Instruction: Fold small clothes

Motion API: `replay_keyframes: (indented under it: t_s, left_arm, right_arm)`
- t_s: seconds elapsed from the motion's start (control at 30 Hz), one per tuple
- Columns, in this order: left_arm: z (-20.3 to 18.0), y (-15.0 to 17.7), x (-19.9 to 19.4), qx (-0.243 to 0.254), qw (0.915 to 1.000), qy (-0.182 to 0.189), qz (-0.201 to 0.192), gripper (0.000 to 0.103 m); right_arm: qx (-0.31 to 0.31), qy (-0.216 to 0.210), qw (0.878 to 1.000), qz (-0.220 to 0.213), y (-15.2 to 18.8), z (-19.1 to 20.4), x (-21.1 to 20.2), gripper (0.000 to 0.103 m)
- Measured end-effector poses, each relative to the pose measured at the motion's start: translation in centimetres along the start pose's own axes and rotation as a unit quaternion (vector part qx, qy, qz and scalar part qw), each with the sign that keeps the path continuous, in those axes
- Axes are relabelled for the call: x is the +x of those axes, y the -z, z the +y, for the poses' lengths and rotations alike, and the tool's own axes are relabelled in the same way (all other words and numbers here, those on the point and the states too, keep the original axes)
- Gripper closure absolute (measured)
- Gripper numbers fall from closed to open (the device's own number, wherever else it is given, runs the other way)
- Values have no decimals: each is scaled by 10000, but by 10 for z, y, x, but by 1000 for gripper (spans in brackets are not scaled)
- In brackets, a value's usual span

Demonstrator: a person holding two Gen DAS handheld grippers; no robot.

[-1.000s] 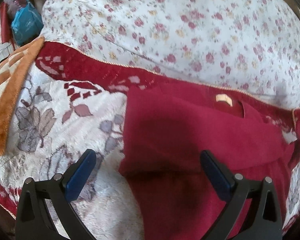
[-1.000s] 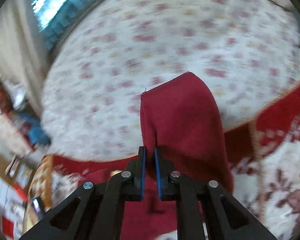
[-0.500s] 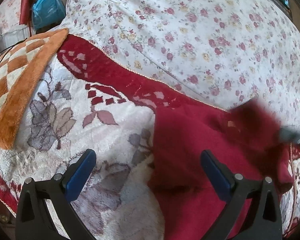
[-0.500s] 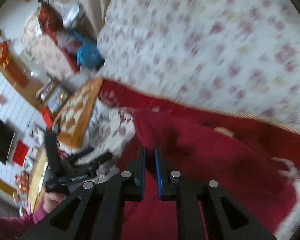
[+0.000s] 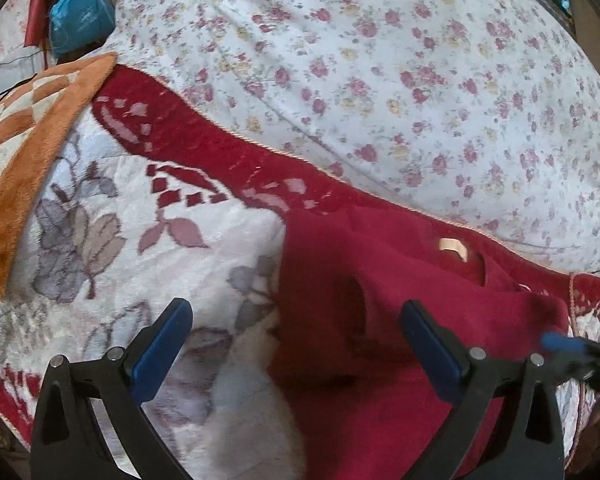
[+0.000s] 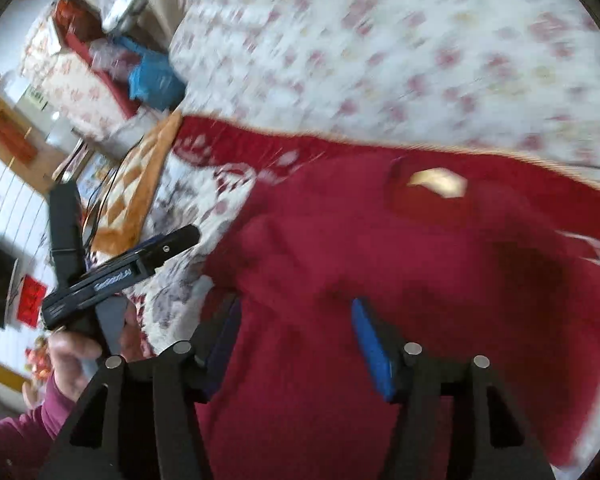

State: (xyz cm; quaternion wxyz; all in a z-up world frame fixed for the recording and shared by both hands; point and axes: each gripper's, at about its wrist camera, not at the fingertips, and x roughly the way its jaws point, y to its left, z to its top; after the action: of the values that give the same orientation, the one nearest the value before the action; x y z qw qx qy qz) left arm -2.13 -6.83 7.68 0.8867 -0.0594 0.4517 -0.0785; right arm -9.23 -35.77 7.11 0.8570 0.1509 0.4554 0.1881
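Lying on a floral blanket, red garment, left tongs spread empty, right tongs opening above it

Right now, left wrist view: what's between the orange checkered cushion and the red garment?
Only the floral plush blanket: a bare leaf-patterned stretch separates the orange checkered cushion from the red garment. Nothing else lies there. The left wrist view shows it clearly.
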Motion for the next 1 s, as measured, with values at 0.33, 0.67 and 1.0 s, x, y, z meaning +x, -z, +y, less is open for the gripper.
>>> replay_keyframes:
  t_s: [0.33,0.67,1.0]
  left_arm:
    - [-58,9,52,990,9927,91,685,76]
    - [-41,-4,29,792,9962,110,334,89]
    - [-43,1,39,853,9950,5,528,89]
  right_arm:
    - [1594,1073,9795,-601,46,-125,-80,36]
    - [2262,744,9682,-773,24,-167,-33,60]
    - [2524,1452,9515,-994,28,-179,-54,40]
